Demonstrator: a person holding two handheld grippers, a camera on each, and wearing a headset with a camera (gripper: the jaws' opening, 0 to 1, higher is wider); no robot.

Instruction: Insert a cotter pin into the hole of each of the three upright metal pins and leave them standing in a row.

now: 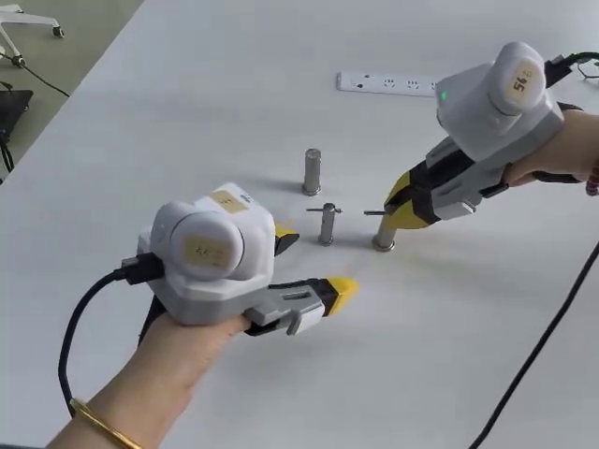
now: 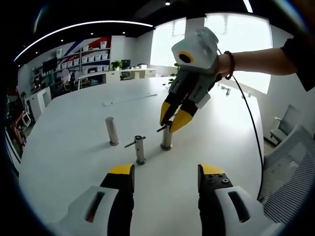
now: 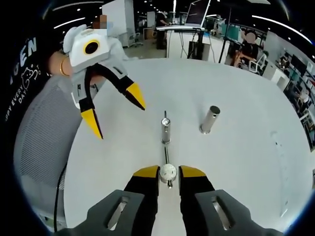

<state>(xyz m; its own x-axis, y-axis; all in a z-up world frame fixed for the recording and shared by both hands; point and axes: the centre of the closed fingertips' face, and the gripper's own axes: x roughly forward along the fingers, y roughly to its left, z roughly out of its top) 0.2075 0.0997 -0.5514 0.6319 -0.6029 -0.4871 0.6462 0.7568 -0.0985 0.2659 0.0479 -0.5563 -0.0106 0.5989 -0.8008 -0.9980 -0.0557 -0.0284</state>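
Three metal pins stand on the white table (image 1: 187, 112). The far pin (image 1: 312, 172) (image 2: 112, 131) (image 3: 210, 119) is bare. A cotter pin crosses the top of the middle pin (image 1: 327, 224) (image 2: 140, 149) (image 3: 166, 129). My right gripper (image 1: 398, 217) (image 2: 172, 120) (image 3: 169, 169) is at the top of the near-right pin (image 1: 385, 240) (image 2: 167, 140), shut on a cotter pin (image 1: 373, 212) (image 2: 161, 129) (image 3: 166, 155) whose tip pokes out of that pin's top. My left gripper (image 1: 316, 264) (image 2: 166, 172) (image 3: 119, 119) hovers open in front of the row, holding nothing.
A white power strip (image 1: 388, 84) (image 2: 129, 100) lies at the far side of the table. A black cable (image 1: 543, 346) runs down the right side. A mesh chair (image 2: 290, 152) stands beyond the table edge.
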